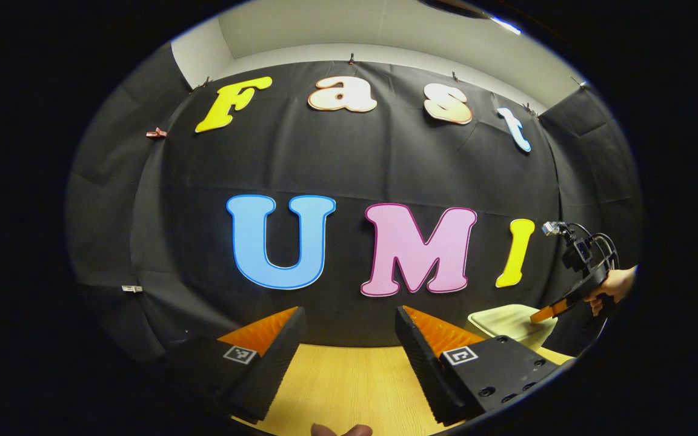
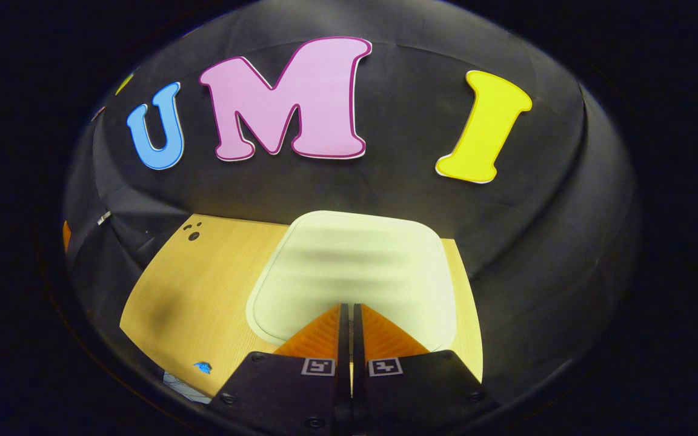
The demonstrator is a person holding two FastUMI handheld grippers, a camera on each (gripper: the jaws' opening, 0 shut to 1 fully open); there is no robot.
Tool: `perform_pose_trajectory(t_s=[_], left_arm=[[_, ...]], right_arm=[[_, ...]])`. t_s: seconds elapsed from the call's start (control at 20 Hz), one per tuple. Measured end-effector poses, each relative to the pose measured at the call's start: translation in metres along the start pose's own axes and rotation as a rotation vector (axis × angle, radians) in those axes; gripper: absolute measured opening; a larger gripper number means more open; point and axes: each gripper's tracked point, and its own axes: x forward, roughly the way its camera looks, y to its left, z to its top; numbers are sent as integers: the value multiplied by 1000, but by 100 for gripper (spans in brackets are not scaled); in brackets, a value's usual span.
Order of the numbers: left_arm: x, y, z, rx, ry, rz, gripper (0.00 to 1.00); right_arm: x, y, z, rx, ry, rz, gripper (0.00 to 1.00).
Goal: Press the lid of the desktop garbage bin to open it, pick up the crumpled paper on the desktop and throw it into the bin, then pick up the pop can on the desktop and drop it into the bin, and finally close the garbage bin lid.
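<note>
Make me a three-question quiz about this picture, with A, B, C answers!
1. Where is the right gripper?
A. Over the bin lid
B. Under the table
C. Inside a drawer

2. What colour is the lid?
A. Bright red
B. Pale cream
C. Dark blue

3. How is the left gripper?
A. Shut on a can
B. Shut on paper
C. Open, holding nothing

Answers:
1. A, because in the right gripper view its tips sit at the near edge of the lid, and the left gripper view shows it reaching down to the lid.
2. B, since the lid looks pale cream on the wooden table.
3. C, because its fingers stand wide apart with only table between them.
</note>
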Motion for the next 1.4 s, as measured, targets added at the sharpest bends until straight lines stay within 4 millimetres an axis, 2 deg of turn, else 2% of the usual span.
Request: perform_pose_trajectory(t_s=[0.25,0.4,0.75,0.8,0.85,0.95,1.0,1.4], left_arm=[[0,-2,-1,-4,5,4,95],[1,-5,-2,-11,4,5,96],[1,-4,-2,-19,8,5,96],[1,-3,-3,-18,8,7,95],[1,-3,-2,-16,9,7,95],[2,-2,-1,-16,9,7,95],[1,-2,-2,-17,8,6,95],[-1,-5,-6,-23,22,-2,95]], right_arm=[[3,-3,-7,17,46,3,6],[2,-2,-3,6,33,0,5],[-23,-4,42,1,-199,-20,5],[-26,-4,49,0,-230,-20,9],[-31,-6,56,1,-264,-28,5],[-39,-9,64,10,-304,-34,9],[-40,-9,67,19,-320,-35,5],[-71,-6,103,34,-501,-3,5]])
